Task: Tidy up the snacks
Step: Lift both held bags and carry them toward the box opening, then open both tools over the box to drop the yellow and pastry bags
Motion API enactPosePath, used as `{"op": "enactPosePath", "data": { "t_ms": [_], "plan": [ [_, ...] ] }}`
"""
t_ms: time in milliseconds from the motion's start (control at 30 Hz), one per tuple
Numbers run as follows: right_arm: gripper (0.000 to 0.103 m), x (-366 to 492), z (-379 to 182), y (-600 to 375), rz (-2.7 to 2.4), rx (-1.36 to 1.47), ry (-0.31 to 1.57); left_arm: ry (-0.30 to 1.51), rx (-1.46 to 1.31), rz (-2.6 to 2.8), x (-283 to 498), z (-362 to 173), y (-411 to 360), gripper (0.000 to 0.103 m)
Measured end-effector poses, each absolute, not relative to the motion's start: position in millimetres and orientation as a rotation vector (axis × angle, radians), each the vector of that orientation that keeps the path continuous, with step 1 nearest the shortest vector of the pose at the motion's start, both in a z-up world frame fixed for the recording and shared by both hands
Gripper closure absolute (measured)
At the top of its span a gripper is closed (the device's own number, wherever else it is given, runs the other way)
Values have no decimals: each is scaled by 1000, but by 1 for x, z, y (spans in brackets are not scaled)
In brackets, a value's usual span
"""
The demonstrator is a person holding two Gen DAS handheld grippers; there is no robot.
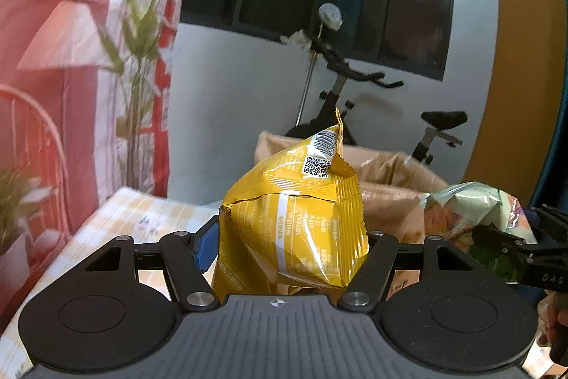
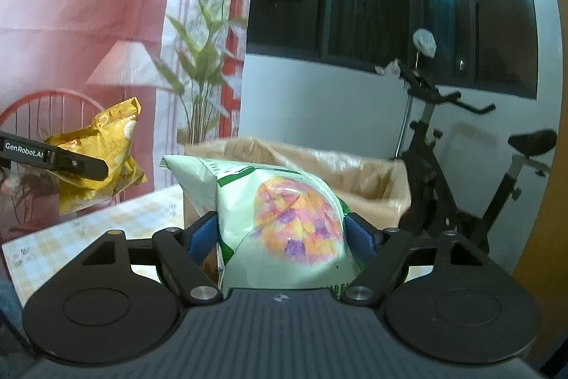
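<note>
My left gripper (image 1: 289,245) is shut on a yellow snack bag (image 1: 291,219) and holds it up above the table; the same bag (image 2: 103,151) shows at the left of the right wrist view. My right gripper (image 2: 282,237) is shut on a pale green snack bag (image 2: 284,219) with an orange and purple picture, also raised; it shows at the right of the left wrist view (image 1: 472,205). A brown cardboard box (image 2: 355,176) with open flaps stands just behind both bags, also in the left wrist view (image 1: 390,194).
The table has a yellow checked cloth (image 1: 149,212), seen in the right wrist view too (image 2: 106,229). An exercise bike (image 2: 454,173) stands behind the box by the grey wall. A pink printed curtain (image 1: 71,41) hangs at the left.
</note>
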State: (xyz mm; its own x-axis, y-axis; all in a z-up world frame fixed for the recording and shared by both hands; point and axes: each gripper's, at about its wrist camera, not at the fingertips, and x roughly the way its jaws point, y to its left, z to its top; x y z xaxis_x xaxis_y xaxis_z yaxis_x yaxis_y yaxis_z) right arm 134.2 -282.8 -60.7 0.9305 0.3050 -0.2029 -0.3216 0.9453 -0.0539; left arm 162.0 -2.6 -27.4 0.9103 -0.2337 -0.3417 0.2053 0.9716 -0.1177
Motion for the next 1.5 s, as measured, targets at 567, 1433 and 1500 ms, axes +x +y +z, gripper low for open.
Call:
{"op": "enactPosePath", "data": {
  "t_ms": [567, 1433, 1500],
  "plan": [
    [27, 194, -10, -291, 324, -141, 58, 305, -125, -338, 233, 14, -37, 34],
    [24, 333, -39, -280, 330, -285, 207, 519, -205, -341, 385, -3, -71, 18],
    [15, 334, -40, -275, 339, -326, 228, 531, -212, -338, 389, -5, -68, 18]
  ]
}}
